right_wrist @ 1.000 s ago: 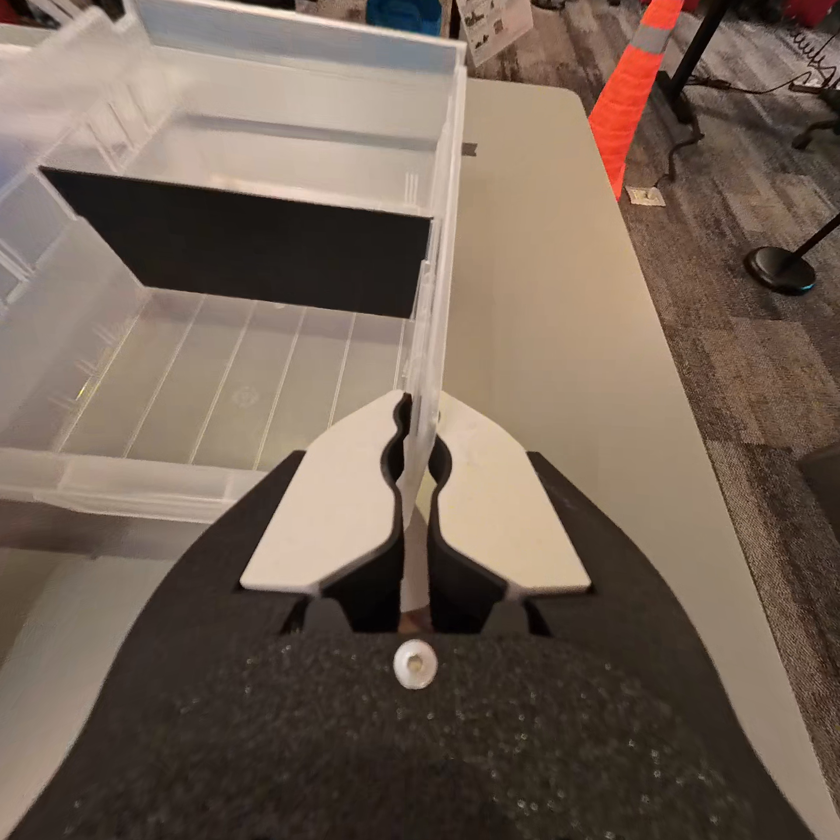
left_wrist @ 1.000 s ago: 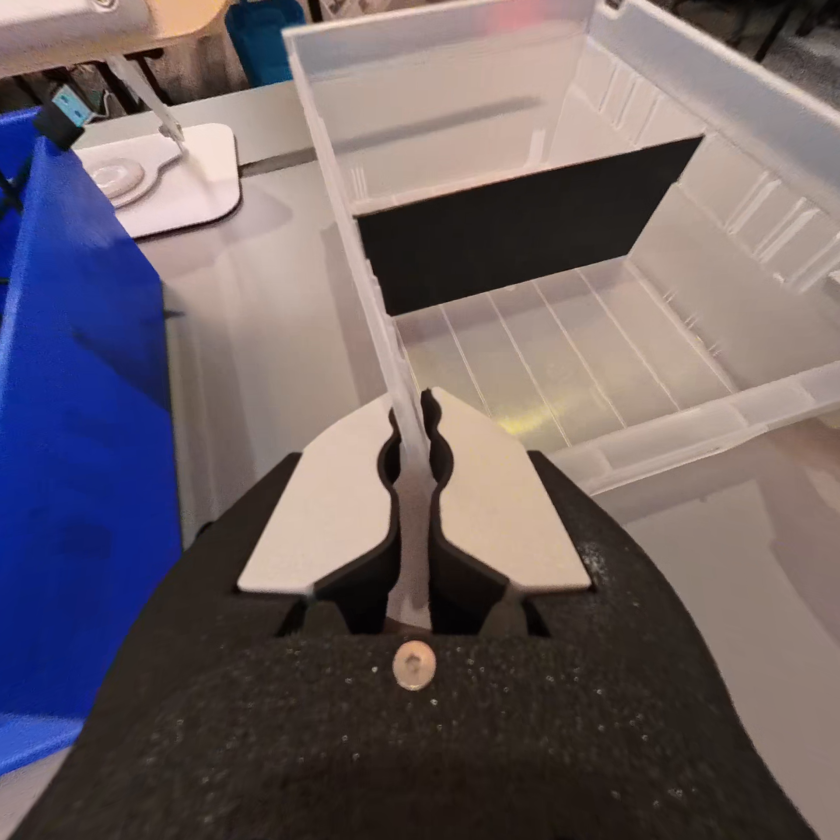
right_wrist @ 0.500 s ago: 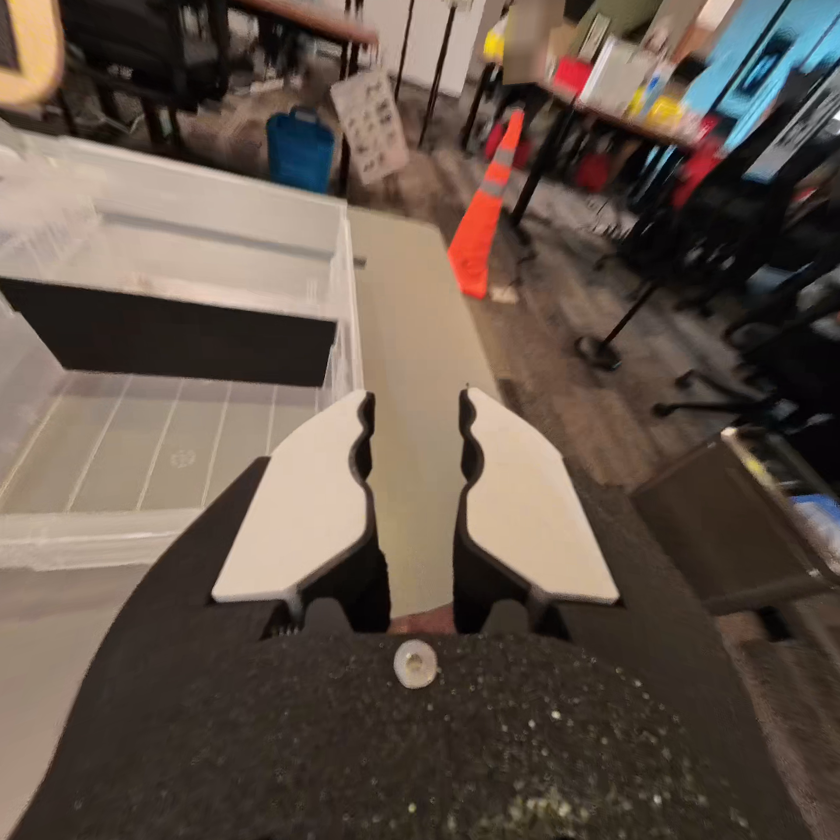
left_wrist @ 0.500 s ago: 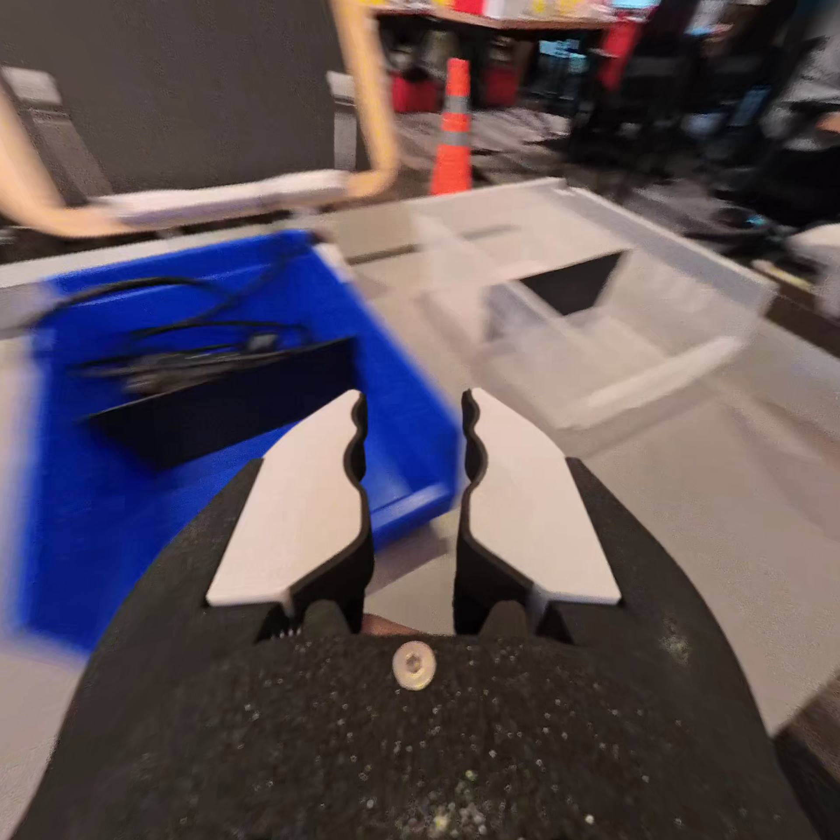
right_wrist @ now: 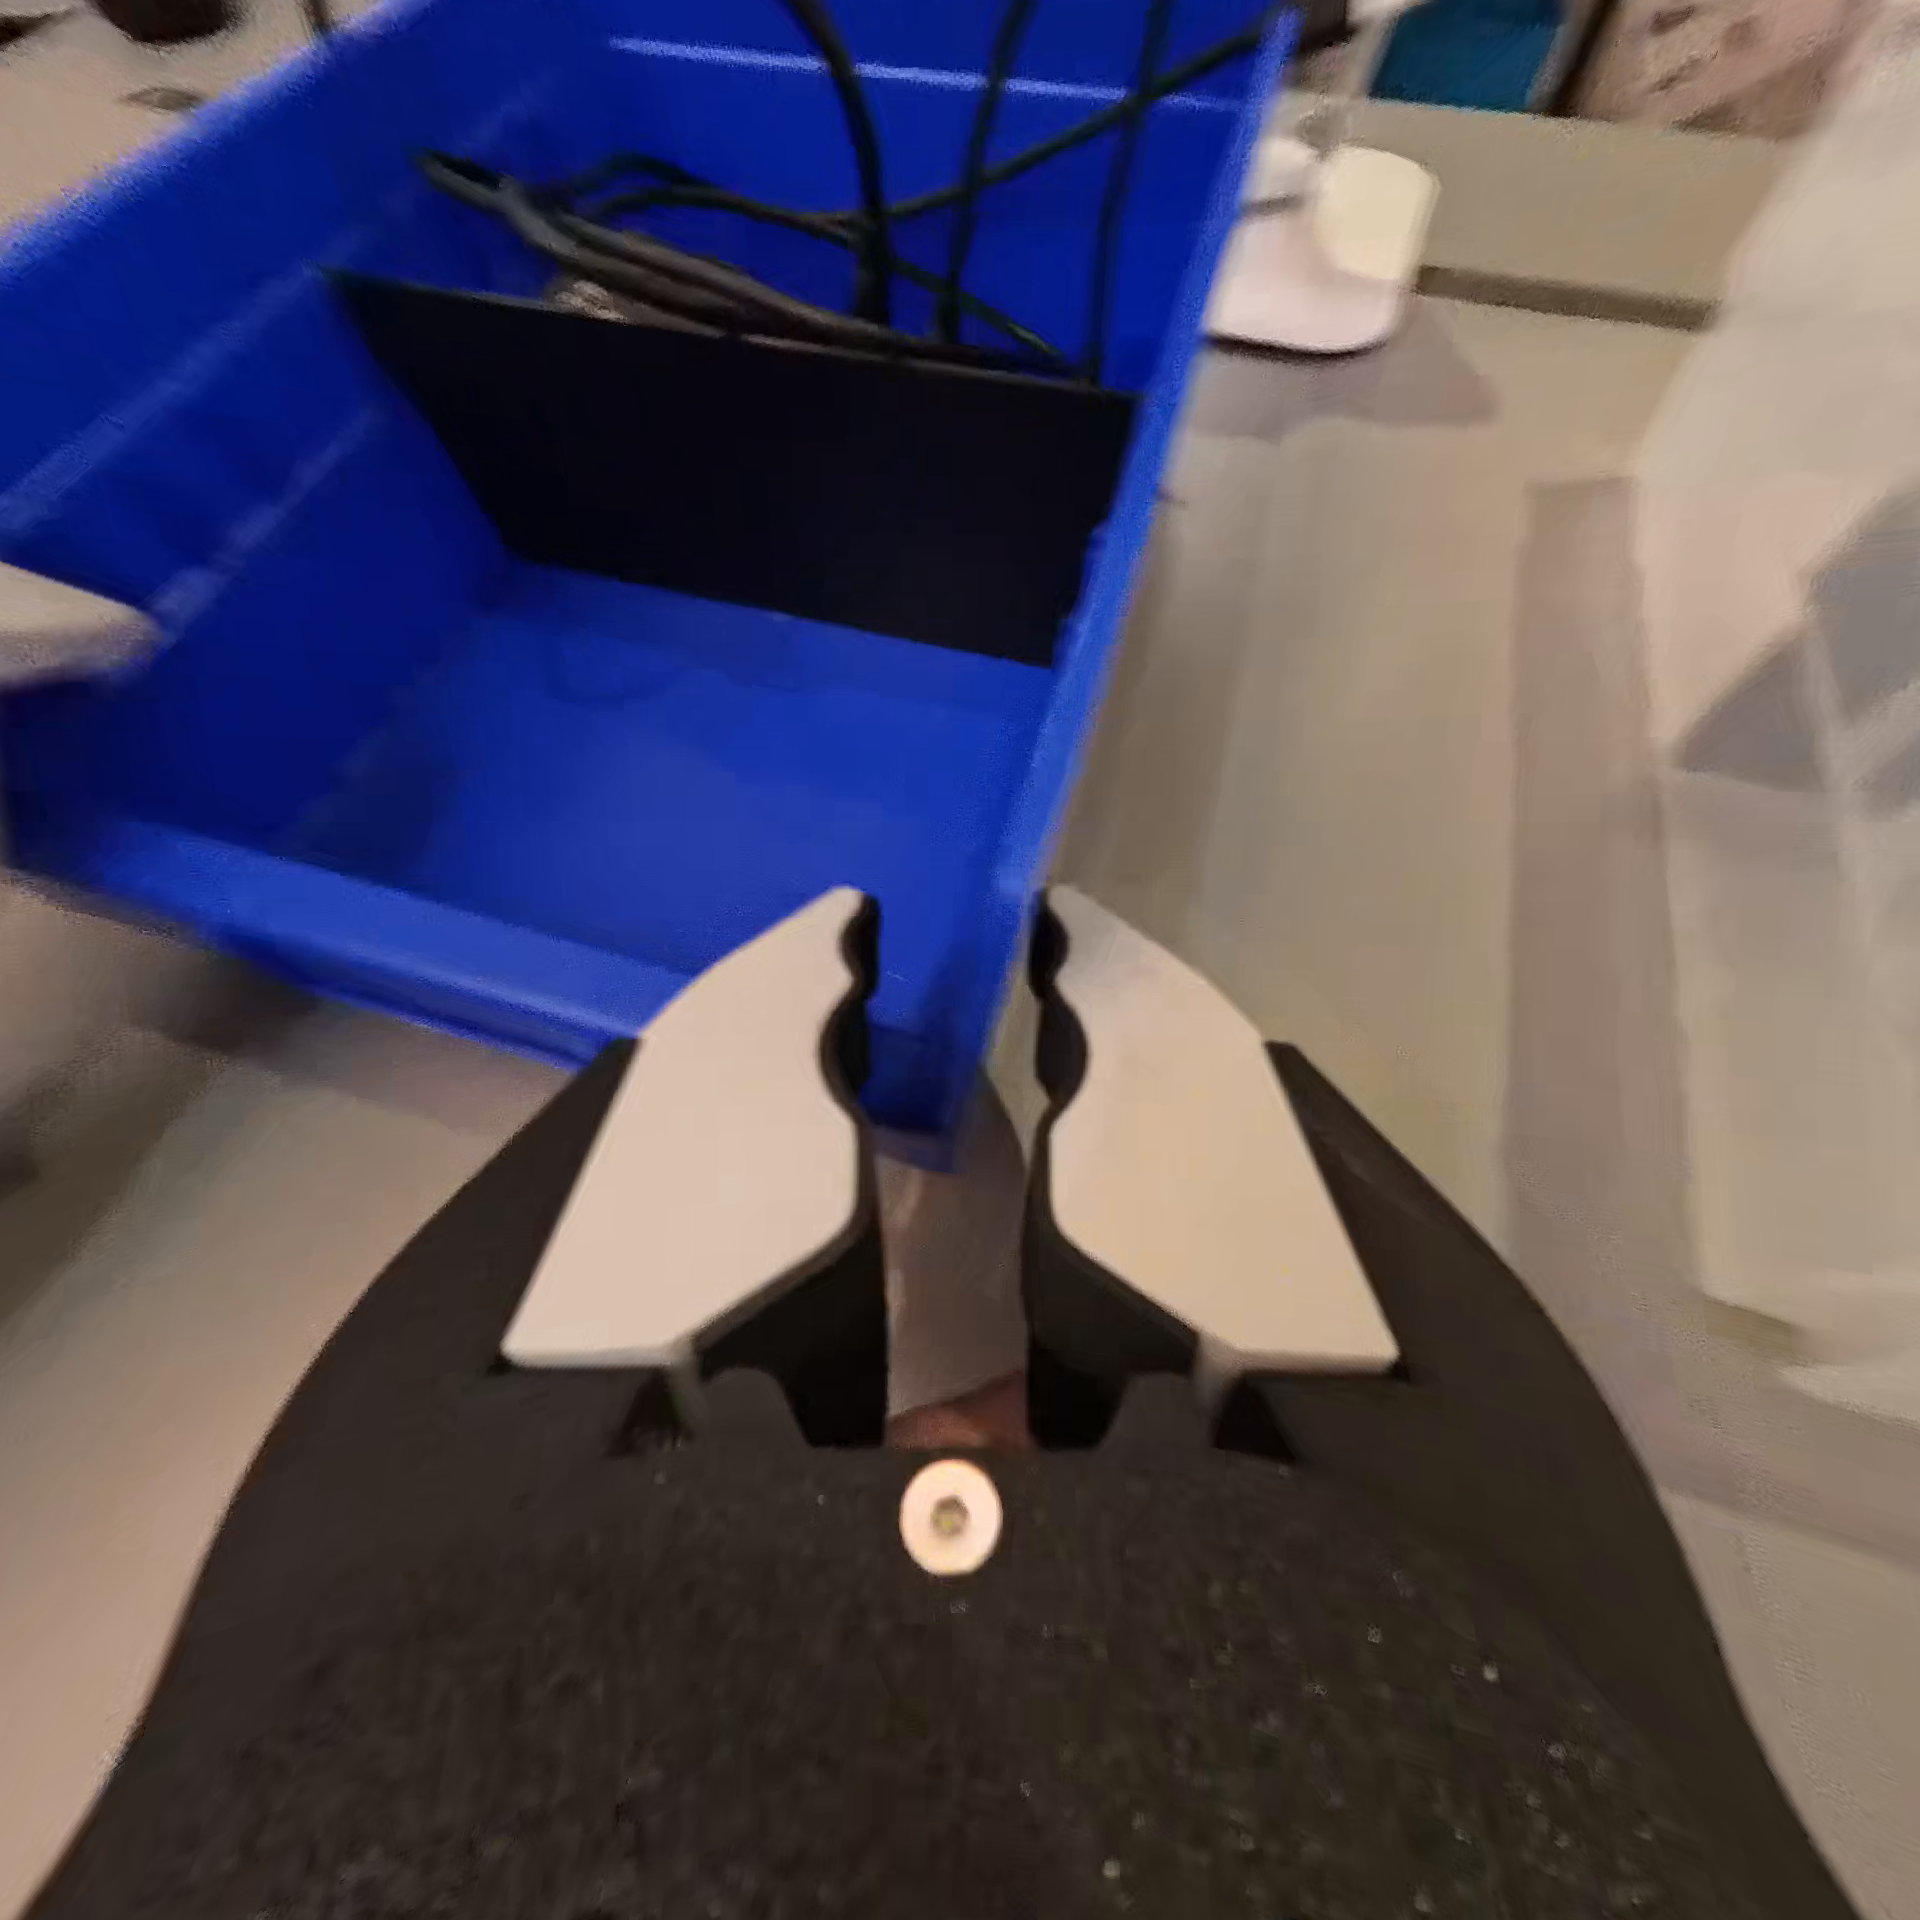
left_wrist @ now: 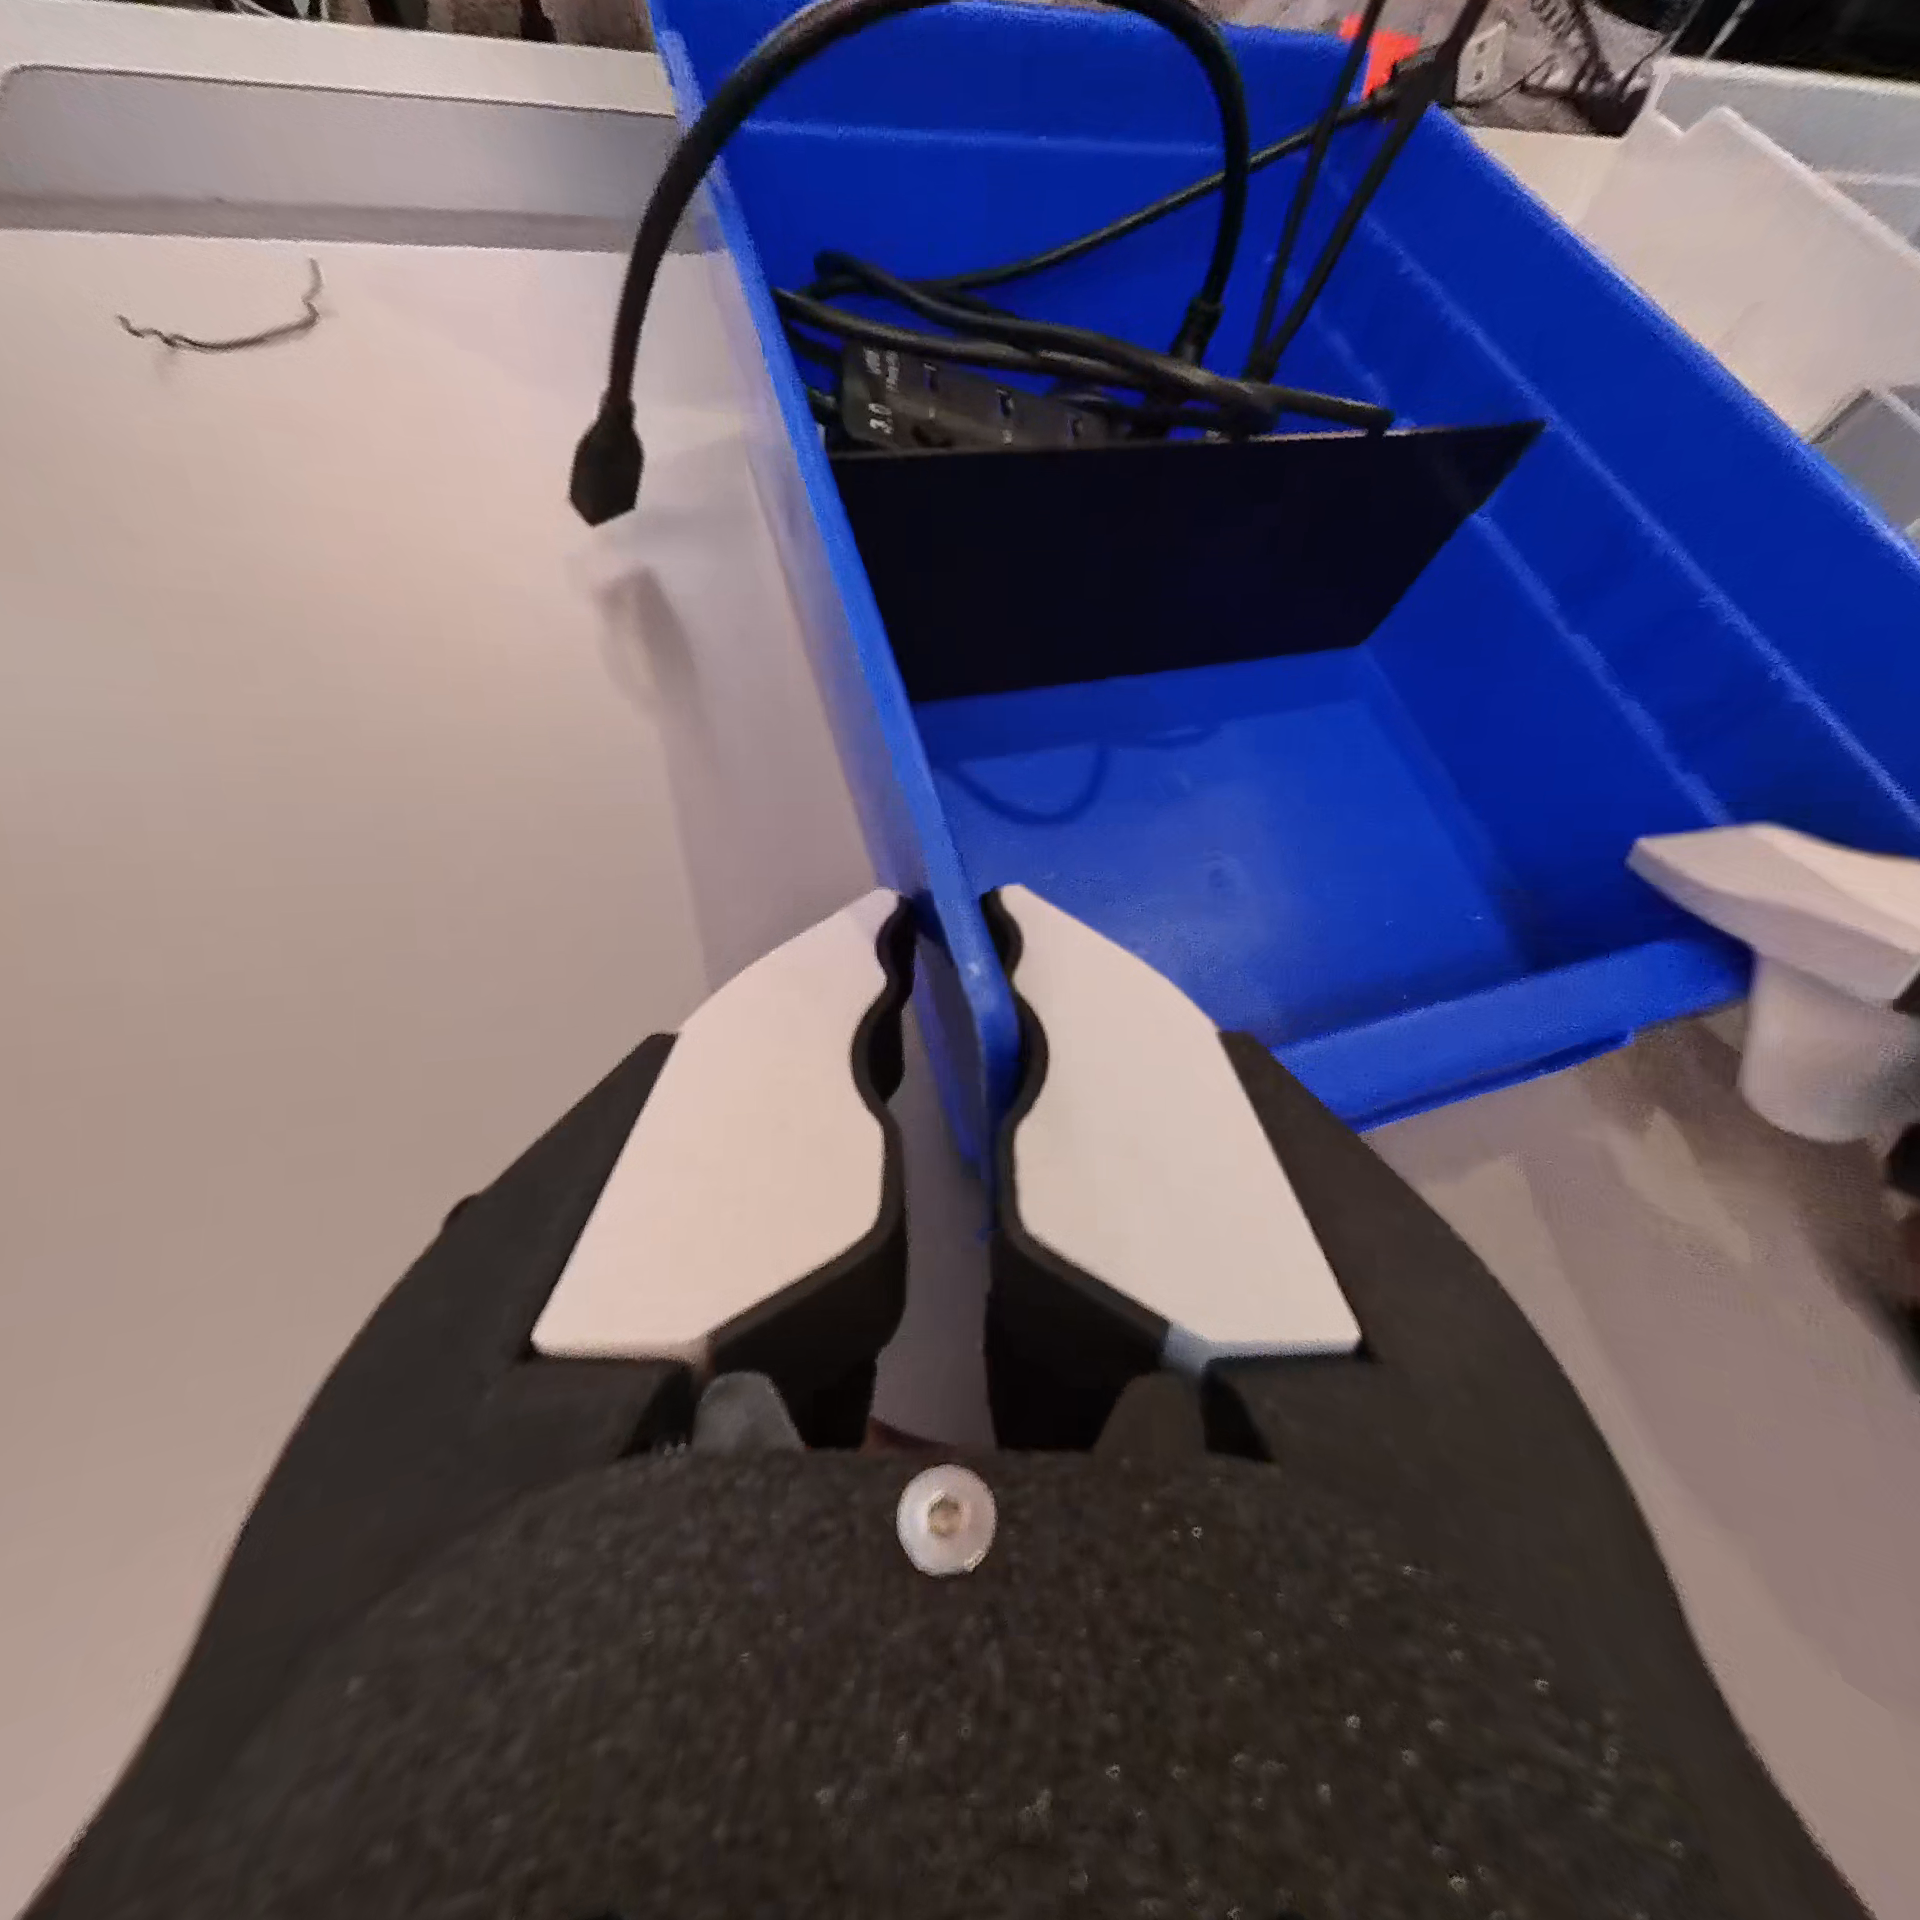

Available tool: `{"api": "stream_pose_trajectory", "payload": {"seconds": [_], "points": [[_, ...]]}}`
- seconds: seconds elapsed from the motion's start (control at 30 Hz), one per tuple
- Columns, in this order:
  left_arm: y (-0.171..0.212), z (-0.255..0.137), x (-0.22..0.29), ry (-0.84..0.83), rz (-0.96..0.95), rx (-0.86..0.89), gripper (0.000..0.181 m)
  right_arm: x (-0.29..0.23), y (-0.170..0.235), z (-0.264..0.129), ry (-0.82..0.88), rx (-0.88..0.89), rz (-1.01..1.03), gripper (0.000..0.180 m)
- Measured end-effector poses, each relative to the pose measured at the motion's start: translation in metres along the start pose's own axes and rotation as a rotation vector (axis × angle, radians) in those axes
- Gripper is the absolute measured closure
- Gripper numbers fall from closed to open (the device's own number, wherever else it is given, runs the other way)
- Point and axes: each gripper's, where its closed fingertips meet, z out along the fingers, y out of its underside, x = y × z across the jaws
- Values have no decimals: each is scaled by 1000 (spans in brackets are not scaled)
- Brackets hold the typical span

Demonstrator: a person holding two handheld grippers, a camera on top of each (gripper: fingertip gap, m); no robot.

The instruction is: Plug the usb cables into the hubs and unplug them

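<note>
Grippers (left_wrist: 951, 914) now astride blue plastic bin (left_wrist: 1195, 862)

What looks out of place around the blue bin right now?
One black cable arches over the blue bin's side wall, its plug dangling outside above the table, while the hub and other cables stay behind the black divider.

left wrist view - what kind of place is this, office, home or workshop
Probably a lab or workshop bench. A blue parts bin with a black divider holds a USB hub and tangled cables on a plain pale table.
</note>
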Motion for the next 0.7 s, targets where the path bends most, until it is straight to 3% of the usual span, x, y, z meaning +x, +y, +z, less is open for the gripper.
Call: {"api": "stream_pose_trajectory", "payload": {"seconds": [0.1,0.2,0.47,0.7], "points": [[-3,-7,-20,-69,19,-20,175,-10,-9,0,79,0,159,172],[-12,-25,-58,-127,65,-4,178,-46,-22,-1,182,51,73,176],[-7,-77,-189,-221,103,-9,179,-180,-33,41,123,51,1,176],[4,-75,-227,-188,10,-4,179,-219,-33,53,66,76,-23,171]]}}
